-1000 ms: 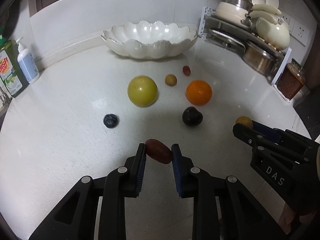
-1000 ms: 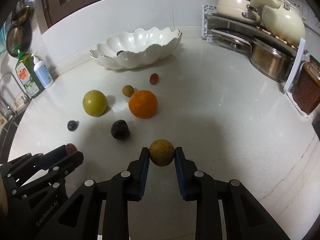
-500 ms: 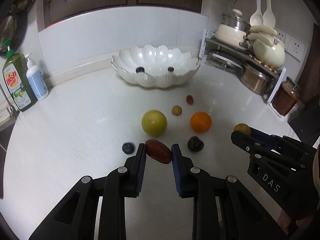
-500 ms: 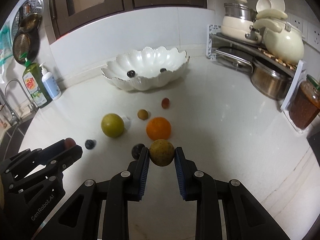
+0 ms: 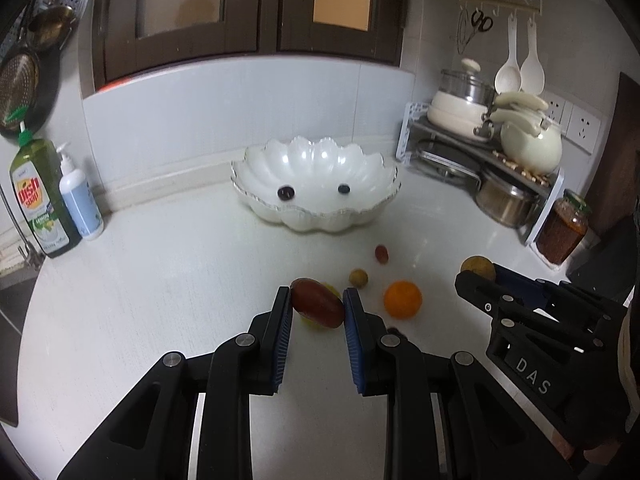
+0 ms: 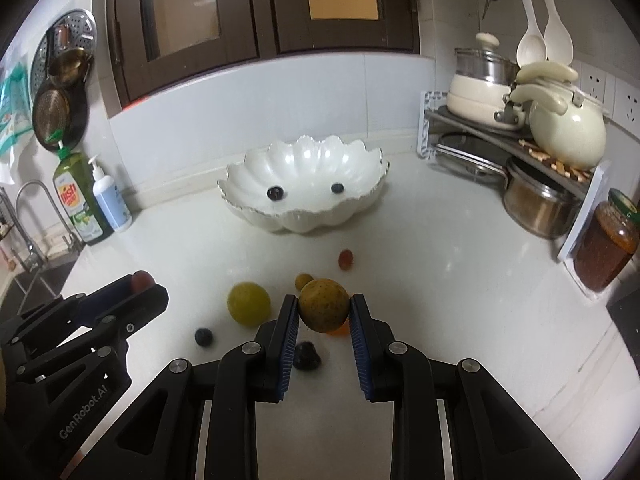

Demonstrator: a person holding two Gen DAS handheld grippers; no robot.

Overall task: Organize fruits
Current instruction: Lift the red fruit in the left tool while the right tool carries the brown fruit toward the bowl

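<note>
While the left tool (image 5: 317,307) pinches a reddish oblong fruit (image 5: 318,303) and the right tool (image 6: 324,314) a speckled yellow fruit (image 6: 324,304) above the tabletop (image 5: 160,264), transfer is under way; next, carry both over the scalloped bowl (image 5: 316,216) and release.

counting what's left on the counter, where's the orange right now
In the left wrist view the orange sits on the white counter, right of the left gripper, with a small yellowish fruit just behind it.

left hand-held gripper (image 5: 317,306) | black body | blue pads | silver screws
</note>
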